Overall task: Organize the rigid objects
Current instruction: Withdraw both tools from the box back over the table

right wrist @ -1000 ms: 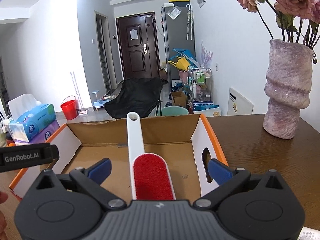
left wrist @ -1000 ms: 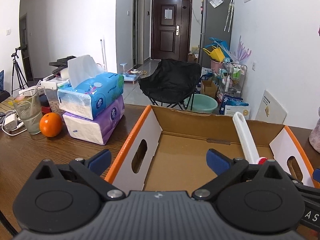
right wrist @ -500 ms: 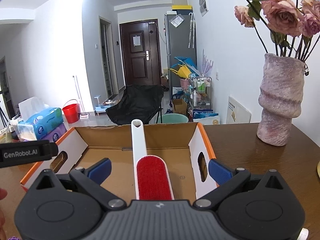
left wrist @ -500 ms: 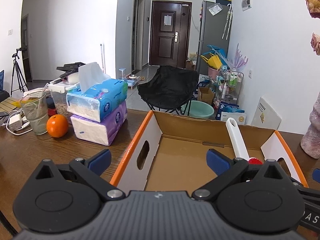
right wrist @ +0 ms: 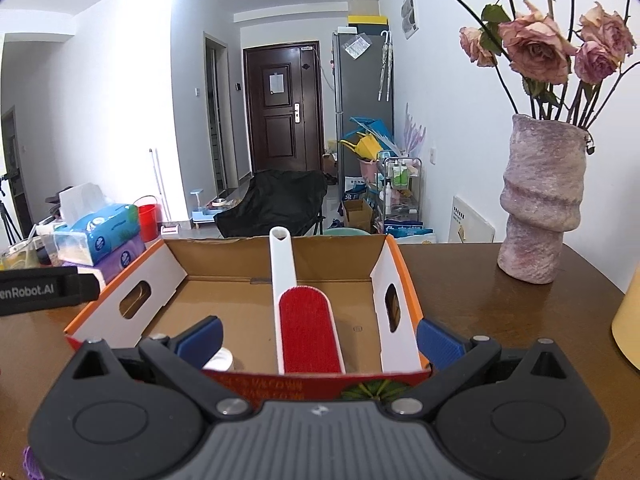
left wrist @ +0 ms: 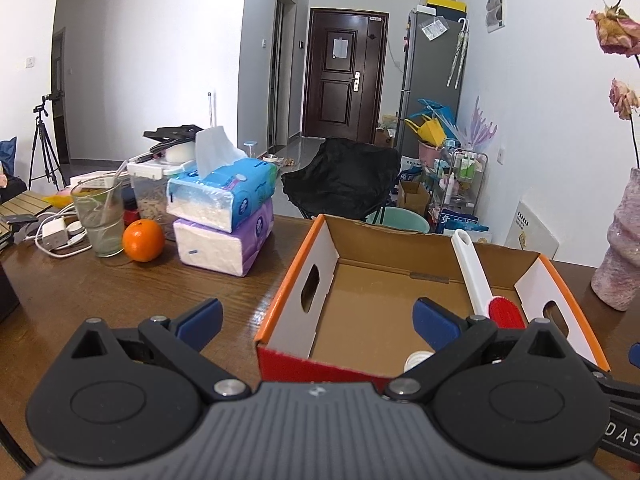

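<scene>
My left gripper (left wrist: 316, 314) and right gripper (right wrist: 318, 336) both spread wide, holding nothing, lint brush (right wrist: 306, 320) leaning in cardboard box (right wrist: 402, 280), small white object (right wrist: 219, 359) half-hidden behind my fingers.

A dark wooden table (left wrist: 120, 292) carries everything. Near the middle sits an open cardboard box (left wrist: 328, 256) with orange-edged white flaps. To its left, farther back, a purple tissue pack (left wrist: 224, 240) lies on the wood beside an orange (left wrist: 143, 240) and a glass (left wrist: 99, 216). Left of those lies a white charger with cables (left wrist: 54, 234). At the far right stands a pinkish vase (right wrist: 542, 204).
</scene>
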`<state>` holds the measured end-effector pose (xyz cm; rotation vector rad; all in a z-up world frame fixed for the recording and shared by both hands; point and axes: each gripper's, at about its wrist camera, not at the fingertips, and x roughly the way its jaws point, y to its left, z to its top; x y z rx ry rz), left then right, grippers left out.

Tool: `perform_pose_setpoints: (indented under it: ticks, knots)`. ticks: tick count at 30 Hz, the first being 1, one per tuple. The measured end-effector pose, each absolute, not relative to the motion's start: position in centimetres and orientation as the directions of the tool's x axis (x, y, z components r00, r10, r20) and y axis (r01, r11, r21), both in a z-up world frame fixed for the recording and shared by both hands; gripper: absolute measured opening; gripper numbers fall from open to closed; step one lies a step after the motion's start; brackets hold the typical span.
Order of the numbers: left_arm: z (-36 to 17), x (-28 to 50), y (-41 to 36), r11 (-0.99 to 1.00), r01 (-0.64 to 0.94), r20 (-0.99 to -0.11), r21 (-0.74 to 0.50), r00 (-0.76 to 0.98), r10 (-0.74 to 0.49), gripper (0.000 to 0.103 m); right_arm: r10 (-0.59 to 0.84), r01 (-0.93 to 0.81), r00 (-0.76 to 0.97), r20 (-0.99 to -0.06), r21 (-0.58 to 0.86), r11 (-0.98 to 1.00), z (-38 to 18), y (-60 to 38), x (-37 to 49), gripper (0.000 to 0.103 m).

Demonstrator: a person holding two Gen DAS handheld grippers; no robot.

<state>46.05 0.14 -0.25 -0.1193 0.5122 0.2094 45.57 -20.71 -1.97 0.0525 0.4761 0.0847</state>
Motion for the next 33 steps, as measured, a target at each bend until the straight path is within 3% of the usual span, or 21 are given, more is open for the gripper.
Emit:
perform_pose_setpoints:
  ticks: [33]
  knots:
    - [-0.3,31.5,2.5,0.977,-0.203,-0.497,-0.071,0.856,0.142,0.103,0.080,-0.059,0.894,-0.441,0.061,0.996,-1.5,-20.9,31.5,0.103]
